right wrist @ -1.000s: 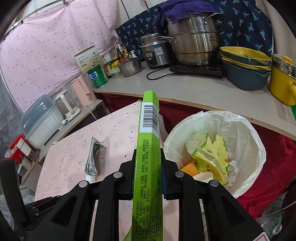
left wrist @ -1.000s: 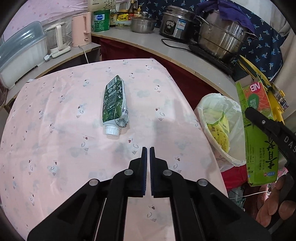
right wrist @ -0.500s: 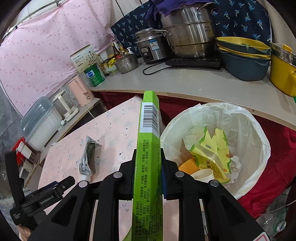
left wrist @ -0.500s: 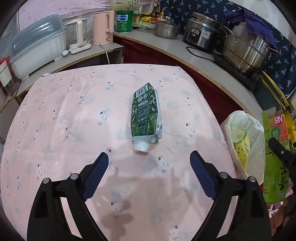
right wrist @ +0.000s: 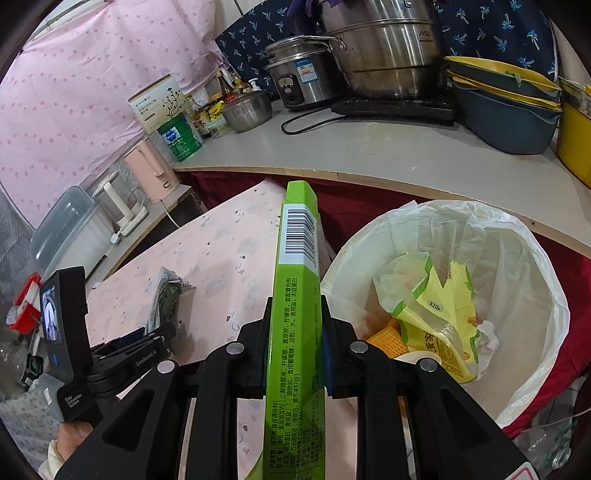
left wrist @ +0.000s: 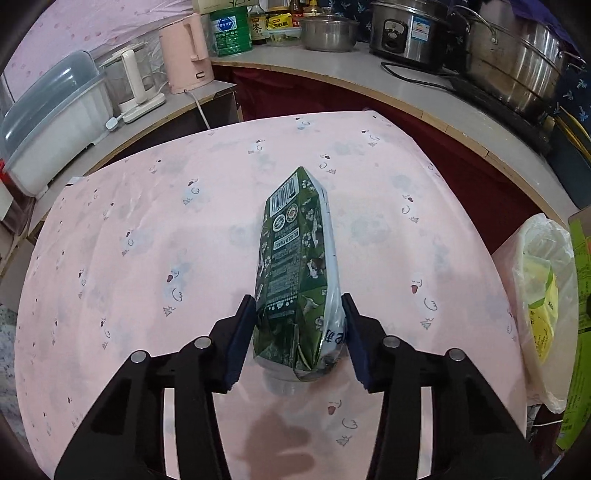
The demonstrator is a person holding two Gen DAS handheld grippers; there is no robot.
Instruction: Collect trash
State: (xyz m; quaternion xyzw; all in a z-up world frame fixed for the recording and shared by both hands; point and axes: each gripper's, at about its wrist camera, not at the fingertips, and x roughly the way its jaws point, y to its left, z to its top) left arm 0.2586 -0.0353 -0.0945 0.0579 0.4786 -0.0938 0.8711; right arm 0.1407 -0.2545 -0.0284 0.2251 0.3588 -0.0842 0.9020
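A crushed dark green drink carton (left wrist: 295, 251) lies on the pink tablecloth (left wrist: 147, 258), its cap end toward me. My left gripper (left wrist: 297, 299) straddles the cap end. Its jaws are closing, the blue pads (left wrist: 240, 339) right at the carton's sides but not squeezing it. My right gripper (right wrist: 295, 306) is shut on a long bright green box (right wrist: 295, 258), held beside the white-lined trash bin (right wrist: 517, 240). Yellow wrappers (right wrist: 443, 314) lie inside the bin. The right wrist view also shows the carton (right wrist: 166, 302) under the left gripper (right wrist: 147, 343).
A grey counter (left wrist: 424, 99) curves behind the table with steel pots (left wrist: 517, 62), a rice cooker (left wrist: 406, 29), a pink kettle (left wrist: 184, 48) and a green tin (left wrist: 229, 29). The bin (left wrist: 543, 240) stands off the table's right edge. A white lidded tub (left wrist: 51, 129) sits at left.
The left gripper opened wide, moved forward and down over the carton, and its jaws now close around the cap end. The right gripper carried the green box slightly lower, nearer the bin.
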